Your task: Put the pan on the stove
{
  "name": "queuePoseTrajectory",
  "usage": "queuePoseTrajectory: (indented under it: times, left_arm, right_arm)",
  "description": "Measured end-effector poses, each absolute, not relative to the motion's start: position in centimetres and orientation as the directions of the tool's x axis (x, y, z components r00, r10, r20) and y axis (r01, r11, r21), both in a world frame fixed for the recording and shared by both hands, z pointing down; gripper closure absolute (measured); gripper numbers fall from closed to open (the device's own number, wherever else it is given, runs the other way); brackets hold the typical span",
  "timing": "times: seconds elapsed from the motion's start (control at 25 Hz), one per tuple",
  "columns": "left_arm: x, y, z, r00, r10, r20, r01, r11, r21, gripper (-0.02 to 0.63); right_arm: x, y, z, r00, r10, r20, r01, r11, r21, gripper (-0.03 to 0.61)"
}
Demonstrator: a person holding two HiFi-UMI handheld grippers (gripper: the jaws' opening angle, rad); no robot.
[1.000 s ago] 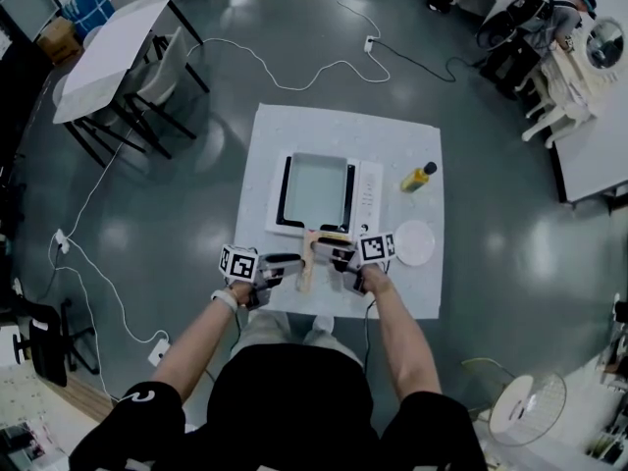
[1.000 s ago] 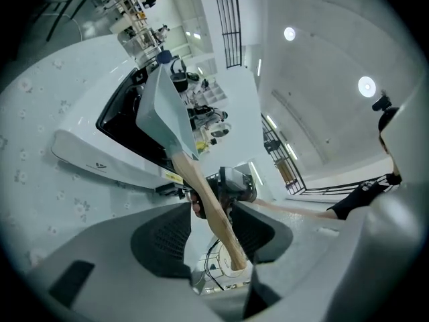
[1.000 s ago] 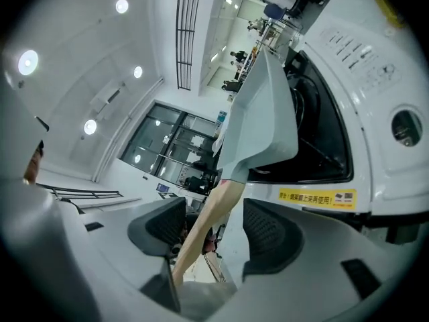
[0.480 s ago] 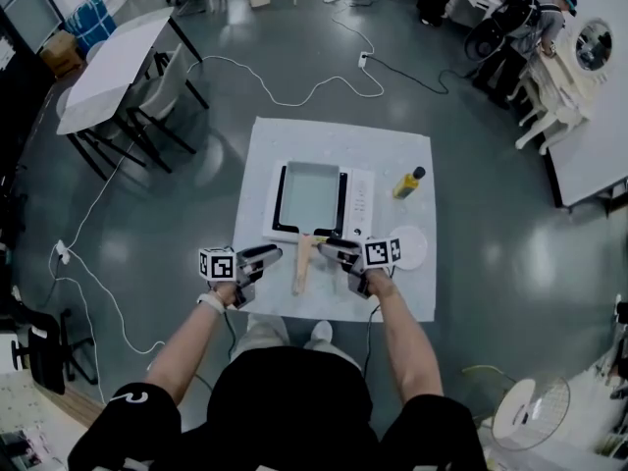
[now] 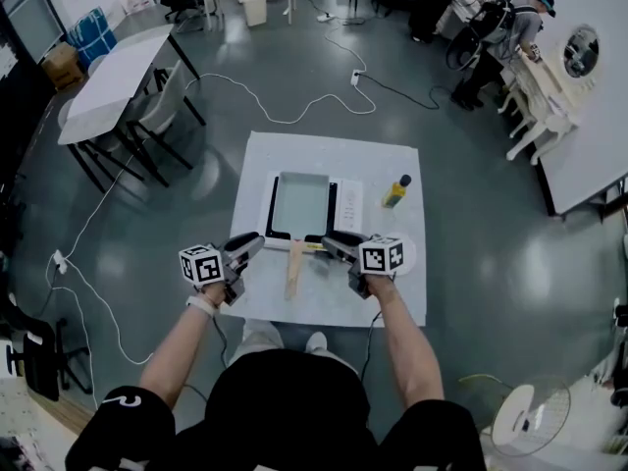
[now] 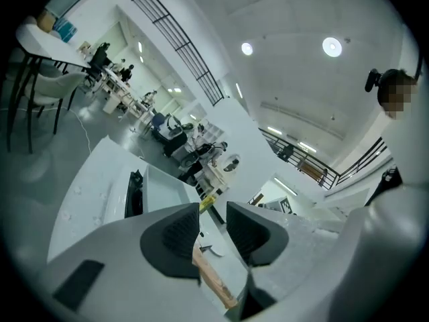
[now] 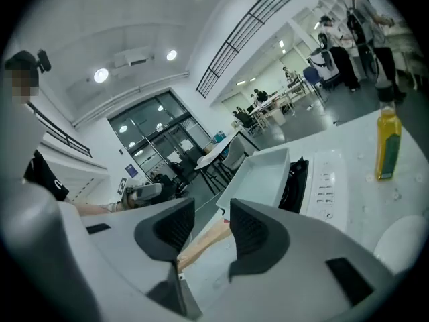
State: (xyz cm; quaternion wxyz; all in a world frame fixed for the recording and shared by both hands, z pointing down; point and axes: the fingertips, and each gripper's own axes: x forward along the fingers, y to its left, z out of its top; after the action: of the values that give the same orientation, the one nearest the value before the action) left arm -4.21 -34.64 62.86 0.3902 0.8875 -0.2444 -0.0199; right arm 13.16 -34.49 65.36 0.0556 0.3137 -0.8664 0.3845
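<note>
White counter (image 5: pixel 294 160) fills the middle of your head view, and on it lies the white stove (image 5: pixel 350 204) with its control strip along the right side. Your grey rectangular pan (image 5: pixel 299 202) already sits on the stove's black burner side, with its wooden handle (image 5: pixel 293 275) reaching back toward you over the counter. Your left tool (image 5: pixel 253 243) hovers just left of that handle and your right tool (image 5: pixel 330 240) just right of it, both clear of it. Each tool's jaws have just been closing partway, yet they stand apart and grip nothing; the handle shows only beyond each gap. A yellow bottle (image 5: pixel 395 192) with a dark cap stands right of the stove.
</note>
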Motion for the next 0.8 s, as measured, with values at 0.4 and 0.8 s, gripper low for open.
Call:
queuePoseTrajectory:
  times: [0.4, 0.8]
  left_arm:
    - [-4.8, -32.7, 57.4, 0.824, -0.554, 0.118, -0.51, -0.635, 0.58, 0.551]
    - [-3.8, -29.0, 56.2, 0.786, -0.603, 0.136, -0.588, -0.662, 0.465, 0.589]
  right_arm:
    - [13.6, -32.0, 61.7, -0.751, -0.562, 0.346, -0.654, 0.56, -0.509, 0.503]
    - [15.2, -28.9, 60.3, -0.705, -0.618, 0.348, -0.706, 0.564, -0.428, 0.55]
